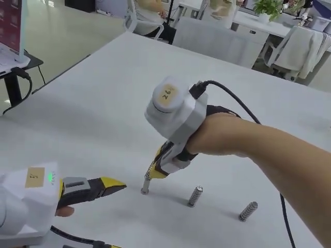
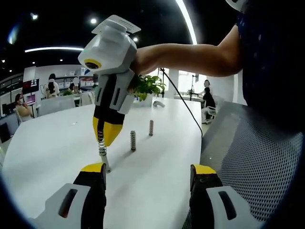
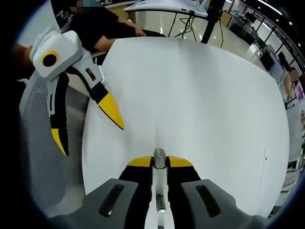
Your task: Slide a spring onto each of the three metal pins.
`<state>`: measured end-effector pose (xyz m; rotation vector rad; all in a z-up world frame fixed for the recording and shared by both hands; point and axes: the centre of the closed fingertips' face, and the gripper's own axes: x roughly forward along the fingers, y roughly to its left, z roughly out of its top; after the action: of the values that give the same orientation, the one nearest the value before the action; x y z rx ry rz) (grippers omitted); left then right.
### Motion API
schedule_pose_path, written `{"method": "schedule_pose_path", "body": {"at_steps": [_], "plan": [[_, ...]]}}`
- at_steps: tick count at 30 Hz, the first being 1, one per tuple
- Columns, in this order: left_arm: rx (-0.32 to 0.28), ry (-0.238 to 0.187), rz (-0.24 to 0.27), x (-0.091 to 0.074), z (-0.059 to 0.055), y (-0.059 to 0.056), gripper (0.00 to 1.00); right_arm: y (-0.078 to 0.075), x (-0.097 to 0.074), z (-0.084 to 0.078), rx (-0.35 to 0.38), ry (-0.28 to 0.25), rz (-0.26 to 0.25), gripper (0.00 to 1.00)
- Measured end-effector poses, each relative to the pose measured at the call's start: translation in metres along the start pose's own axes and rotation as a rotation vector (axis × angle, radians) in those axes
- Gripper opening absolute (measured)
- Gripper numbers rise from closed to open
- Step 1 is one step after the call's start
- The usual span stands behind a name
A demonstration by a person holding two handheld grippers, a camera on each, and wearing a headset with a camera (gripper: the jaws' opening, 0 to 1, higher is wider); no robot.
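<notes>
The pin [image 2: 106, 163] standing upright on the white table [image 1: 129, 88] is the mark for everything else. Directly above it the right gripper [image 1: 155, 171] points steeply down, held in a hand [image 1: 217, 137]. Its yellow-tipped jaws are clenched on a spring [image 2: 101, 141] that hangs in line with the pin. The spring's lower end sits at the pin's top. Whether the bottom coils have slipped over the tip is hard to tell in the head view, though in the left gripper view the two seem to meet. In the right gripper view the spring runs lengthwise between the two closed jaws.

To the right of the pin in the head view stands a second pin [image 1: 194, 196], and beyond that a third pin [image 1: 248, 211]. Both are sleeved in springs and stand well apart from the pin. The left gripper [image 2: 148, 168] hovers near the pin on its other side, low over the table. Its jaws are spread wide, grasp nothing, and are aimed toward the pin.
</notes>
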<state>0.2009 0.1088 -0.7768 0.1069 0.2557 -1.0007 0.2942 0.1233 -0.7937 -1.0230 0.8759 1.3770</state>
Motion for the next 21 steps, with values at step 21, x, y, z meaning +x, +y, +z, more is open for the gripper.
{"method": "schedule_pose_path", "body": {"at_steps": [21], "plan": [[-0.006,-0.004,0.006,-0.002,-0.002,0.002,0.66,0.006,0.015,-0.004,-0.013,0.086,0.035,0.09]]}}
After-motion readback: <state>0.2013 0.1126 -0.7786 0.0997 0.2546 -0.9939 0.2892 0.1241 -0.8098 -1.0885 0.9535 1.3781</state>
